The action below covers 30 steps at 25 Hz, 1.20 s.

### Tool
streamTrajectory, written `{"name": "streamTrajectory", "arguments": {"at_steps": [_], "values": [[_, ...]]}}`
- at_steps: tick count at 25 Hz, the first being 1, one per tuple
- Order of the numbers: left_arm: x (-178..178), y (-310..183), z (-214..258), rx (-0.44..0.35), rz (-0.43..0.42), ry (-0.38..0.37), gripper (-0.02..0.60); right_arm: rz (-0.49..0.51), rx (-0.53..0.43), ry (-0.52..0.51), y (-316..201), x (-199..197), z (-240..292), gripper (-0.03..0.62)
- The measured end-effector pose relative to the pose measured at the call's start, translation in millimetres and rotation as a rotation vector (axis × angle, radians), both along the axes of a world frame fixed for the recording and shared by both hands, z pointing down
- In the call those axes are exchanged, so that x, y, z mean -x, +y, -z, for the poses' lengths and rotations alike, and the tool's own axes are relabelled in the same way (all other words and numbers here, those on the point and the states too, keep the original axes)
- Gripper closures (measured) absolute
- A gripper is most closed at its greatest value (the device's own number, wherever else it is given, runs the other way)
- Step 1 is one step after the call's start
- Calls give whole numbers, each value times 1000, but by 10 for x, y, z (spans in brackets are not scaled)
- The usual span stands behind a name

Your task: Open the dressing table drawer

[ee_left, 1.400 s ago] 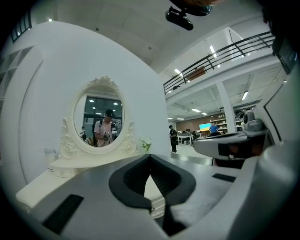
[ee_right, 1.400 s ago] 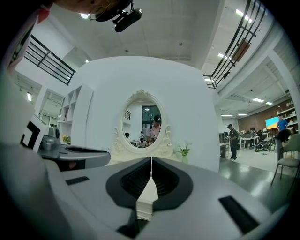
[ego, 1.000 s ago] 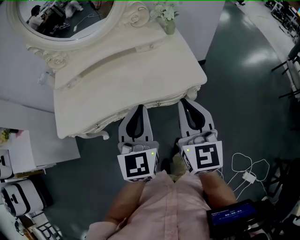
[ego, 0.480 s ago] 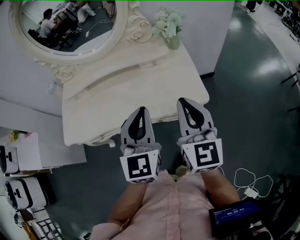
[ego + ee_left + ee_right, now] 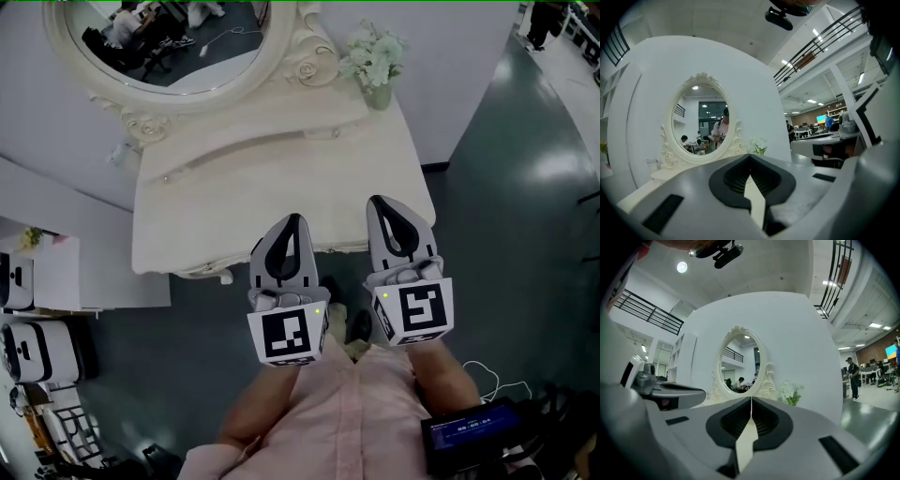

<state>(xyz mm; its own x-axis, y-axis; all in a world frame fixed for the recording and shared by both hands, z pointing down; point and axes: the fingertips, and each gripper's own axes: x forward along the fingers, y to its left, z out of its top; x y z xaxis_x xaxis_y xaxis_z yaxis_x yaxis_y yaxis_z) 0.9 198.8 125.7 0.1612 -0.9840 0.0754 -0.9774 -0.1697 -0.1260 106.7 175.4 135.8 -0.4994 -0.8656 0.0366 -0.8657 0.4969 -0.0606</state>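
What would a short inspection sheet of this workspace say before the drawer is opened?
Surface: cream carved dressing table, top bare in the middle.
Job's things: drawer front hidden under the top's edge; nothing juts out.
Clutter: small vase of white flowers at the rear right corner; oval white-framed mirror behind.
Grippers: left gripper and right gripper both shut, empty, over the table's front edge.
Cables: white cable on the floor, right side.
Surroundings: dark grey glossy floor; white machines at the left.

Pale flowers in a vase (image 5: 376, 62) at upper right; white cabinet (image 5: 58, 274) at left edge; dark screen device (image 5: 469, 433) at lower right.
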Motion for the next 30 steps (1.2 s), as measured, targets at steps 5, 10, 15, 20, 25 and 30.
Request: {"name": "streamTrajectory", "arguments": {"at_steps": [5,10,15,20,25,30], "values": [[97,-175,-87,15,11,6,560,15,9,11,-194,105,-66,574],[218,-497,-224,48,13,14,560,8,39,21,-501,195,-201,574],[328,-828,-410,92,0,37,560,-10,91,36,-813,298,-417,574],[416,-1228,-537,120,-24,42,560,-30,111,60,-1219,350,-522,574],[545,-1595,-532,118,-44,56,560,-60,109,73,-1595,422,-505,574],[682,-1922,-550,122,-71,68,560,-87,111,85,-1908,558,-509,574]]}}
